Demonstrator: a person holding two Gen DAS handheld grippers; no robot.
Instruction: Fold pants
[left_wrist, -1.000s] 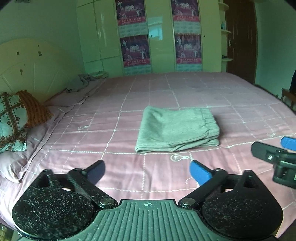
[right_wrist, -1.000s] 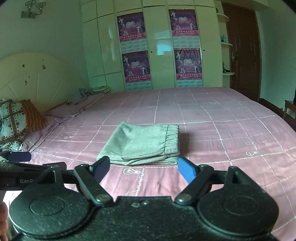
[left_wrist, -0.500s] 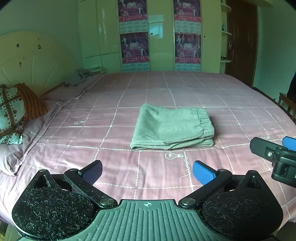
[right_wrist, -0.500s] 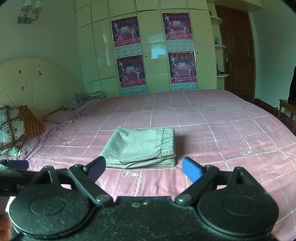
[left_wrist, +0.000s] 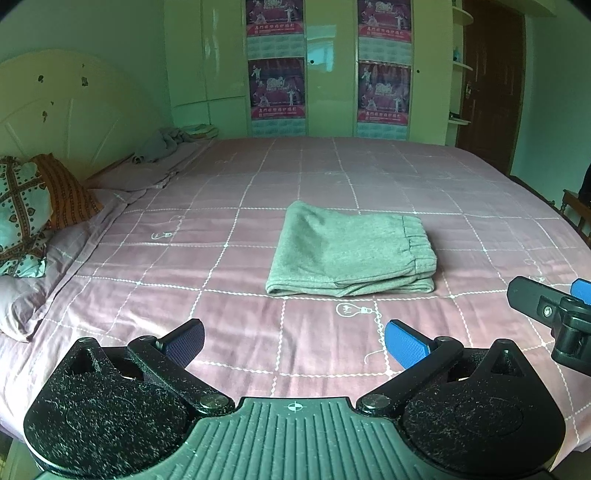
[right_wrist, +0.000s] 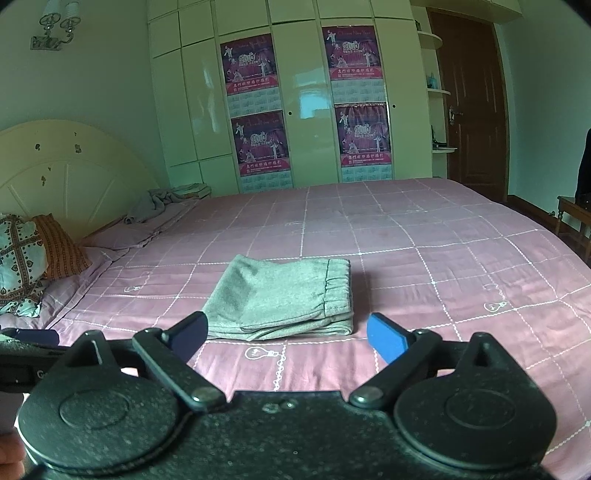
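Observation:
Grey pants (left_wrist: 351, 254) lie folded into a flat rectangle on the pink checked bed cover (left_wrist: 258, 184), elastic waistband at the right end; the right wrist view shows the pants (right_wrist: 284, 299) too. My left gripper (left_wrist: 293, 341) hangs open over the cover, short of the pants, nothing between its blue pads. My right gripper (right_wrist: 286, 334) is also back from the pants, its jaws opening wider with nothing between them. The right gripper's finger (left_wrist: 546, 306) shows at the right edge of the left wrist view.
Patterned pillows (left_wrist: 33, 210) rest at the left by the cream headboard (right_wrist: 70, 173). A crumpled grey cloth (left_wrist: 162, 144) lies at the far left corner of the bed. White wardrobes with posters (right_wrist: 255, 136) stand behind, a dark door (right_wrist: 469, 103) at the right.
Both grippers have drawn back slightly from the folded pants, which lie still. The right gripper's jaws stand wider apart than a second ago.

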